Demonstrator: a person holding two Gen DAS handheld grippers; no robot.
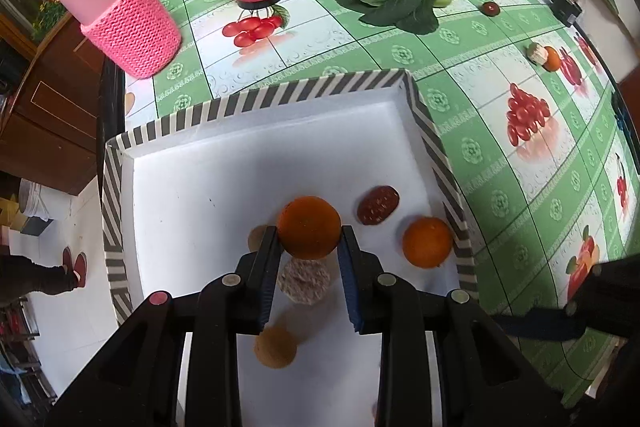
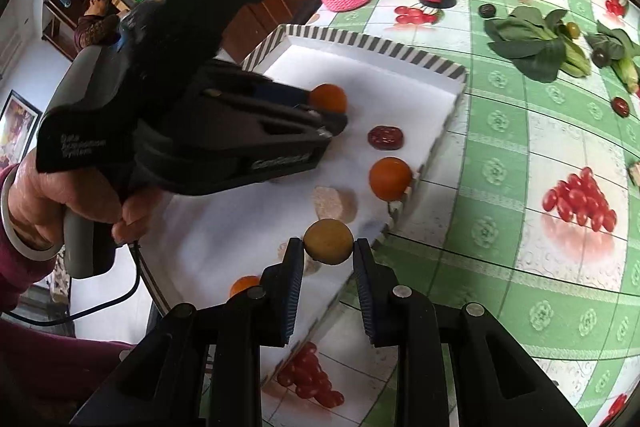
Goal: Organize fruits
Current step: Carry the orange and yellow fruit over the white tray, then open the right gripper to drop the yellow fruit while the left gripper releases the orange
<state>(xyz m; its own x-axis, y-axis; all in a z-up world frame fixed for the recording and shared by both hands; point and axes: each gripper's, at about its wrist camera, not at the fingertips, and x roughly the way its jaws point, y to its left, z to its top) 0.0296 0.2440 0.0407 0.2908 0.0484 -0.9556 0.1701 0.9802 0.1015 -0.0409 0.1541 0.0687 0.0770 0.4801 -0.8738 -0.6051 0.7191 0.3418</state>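
Orange [image 1: 309,227] sits gripped in left gripper [image 1: 308,239] jaws over tray [image 1: 280,95]; right gripper [image 2: 327,247] jaws clasp a brown fruit [image 2: 328,241] above the green surface [image 2: 520,187].

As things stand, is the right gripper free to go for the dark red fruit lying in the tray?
Probably not yet: the right gripper is shut on a yellowish fruit. The path to the dark red fruit over the tray looks open past the orange.

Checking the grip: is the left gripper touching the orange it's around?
Touching: the left wrist view shows the left gripper fingers pressed against both sides of the orange.
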